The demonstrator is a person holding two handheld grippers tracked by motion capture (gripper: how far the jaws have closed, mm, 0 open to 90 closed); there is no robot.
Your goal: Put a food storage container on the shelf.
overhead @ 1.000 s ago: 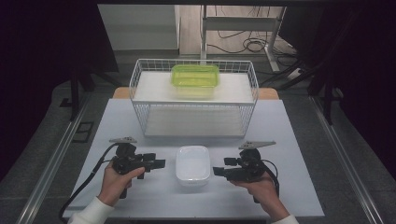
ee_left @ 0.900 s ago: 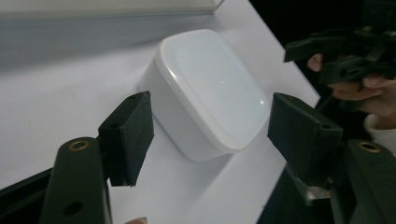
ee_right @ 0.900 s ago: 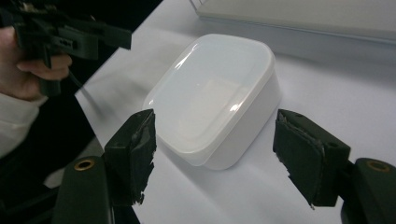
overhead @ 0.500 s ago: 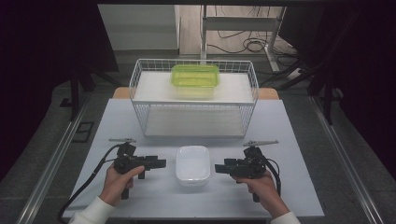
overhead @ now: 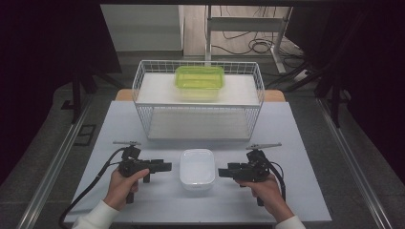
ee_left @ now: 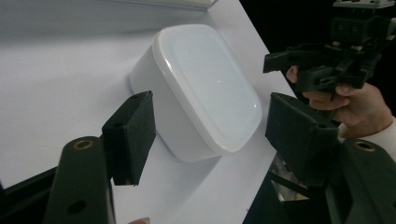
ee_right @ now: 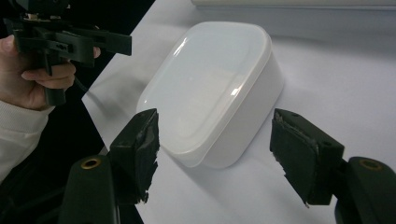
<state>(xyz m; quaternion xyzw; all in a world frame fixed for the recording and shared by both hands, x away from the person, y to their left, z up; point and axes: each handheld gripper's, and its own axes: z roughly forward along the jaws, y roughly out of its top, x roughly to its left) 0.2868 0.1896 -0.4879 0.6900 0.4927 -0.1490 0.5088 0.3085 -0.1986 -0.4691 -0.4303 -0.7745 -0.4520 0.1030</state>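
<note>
A white lidded box (overhead: 196,168) sits on the near part of the worktop (overhead: 296,143), between the two hands and in front of a wire basket (overhead: 143,81) that holds a green container (overhead: 199,82) on its upper shelf. The left gripper (overhead: 162,166) points in at the box from one side and the right gripper (overhead: 228,172) from the other, both held level and just short of its walls. Both sets of jaws stand apart with nothing pressed between them, and they have just been closing a little; in the left gripper view and the right gripper view the box lies ahead of the pads, not yet between them. The step in hand looks like taking hold of the box from both sides. To do it well, each gripper should come in square to its side, low enough that the pads meet the wall below the lid's lip and not the rounded corner. Both should close together so the box is not pushed sideways across the smooth worktop. The glossy plastic may slip, so a firm, even squeeze matters before any lift.
</note>
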